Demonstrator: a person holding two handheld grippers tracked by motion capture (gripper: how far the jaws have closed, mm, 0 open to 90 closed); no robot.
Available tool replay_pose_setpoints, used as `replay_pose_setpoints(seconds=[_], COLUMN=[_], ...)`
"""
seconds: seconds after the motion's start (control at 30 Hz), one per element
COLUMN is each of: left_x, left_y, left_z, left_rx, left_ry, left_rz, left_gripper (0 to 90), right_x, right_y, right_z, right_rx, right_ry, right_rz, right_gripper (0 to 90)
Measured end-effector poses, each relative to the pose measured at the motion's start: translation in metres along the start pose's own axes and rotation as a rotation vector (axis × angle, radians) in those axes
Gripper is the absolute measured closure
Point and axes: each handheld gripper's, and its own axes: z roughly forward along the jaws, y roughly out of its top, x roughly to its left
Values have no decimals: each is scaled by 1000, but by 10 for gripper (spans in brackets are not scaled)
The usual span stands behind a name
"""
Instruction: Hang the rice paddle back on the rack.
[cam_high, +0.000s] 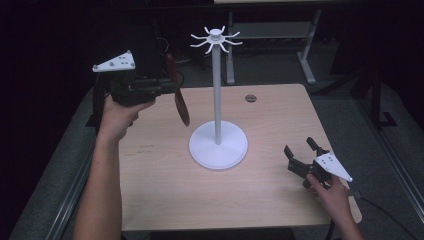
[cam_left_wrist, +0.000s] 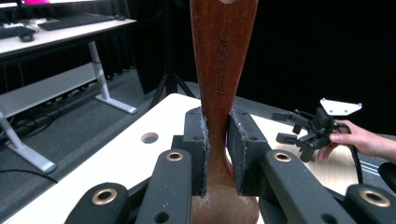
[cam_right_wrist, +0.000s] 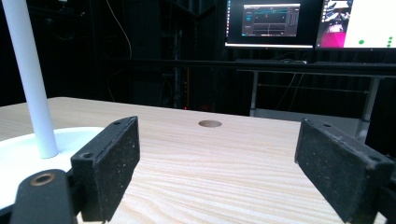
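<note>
So the left gripper (cam_high: 170, 90) is held up off the light wooden desk (cam_high: 270, 195), and its jaws are pinching one dark reddish-brown wooden utensil (cam_high: 178, 97) by the narrow neck of its handle. In the left gripper view the wood (cam_left_wrist: 219, 70) runs straight up from between the two black pads, which press on it from both sides, and a wider bit of it bulges out below them. There's lettering stamped on the handle but I can't read it properly. From the high view the utensil hangs tilted, poking out above and below the jaws, clear of the desk.

The right gripper (cam_high: 302, 152) sits low at the near right part of the desk, jaws spread wide apart with only bare desk between them.

Off to the left of those open jaws stands one white metal stand (cam_high: 218, 145): round flat base, tall thin pole, ring of little curved hooks on top. It's between the two grippers, touching neither.

Count: two grippers, one utensil, one stand, one round cable hole (cam_right_wrist: 209, 123) in the desk, straight ahead of the right jaws.
</note>
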Motion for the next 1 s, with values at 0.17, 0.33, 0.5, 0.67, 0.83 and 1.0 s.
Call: replay_pose_setpoints(seconds=[0.17,0.33,0.5,0.67,0.83,1.0], left_x=[-1,-2,0,1,0,0], left_y=[12,22,31,36,39,41], left_z=[3,7,13,17,24,30], left_rx=[-2,-1,5,11,16,22], left_ry=[-3,-4,-12,-16,-22,-29], left_rz=[19,30,37,41,40,49], left_gripper=[781,781,781,781,781,781], right_x=[0,0,0,0,0,0], right_y=[0,0,0,0,0,0], right_z=[0,0,0,0,0,0], right_rx=[0,1,0,0,-1,-1], right_ry=[0,1,1,1,2,2], right_rz=[0,-4,-3,-3,-2,-3], right_gripper=[133,133,133,133,133,133])
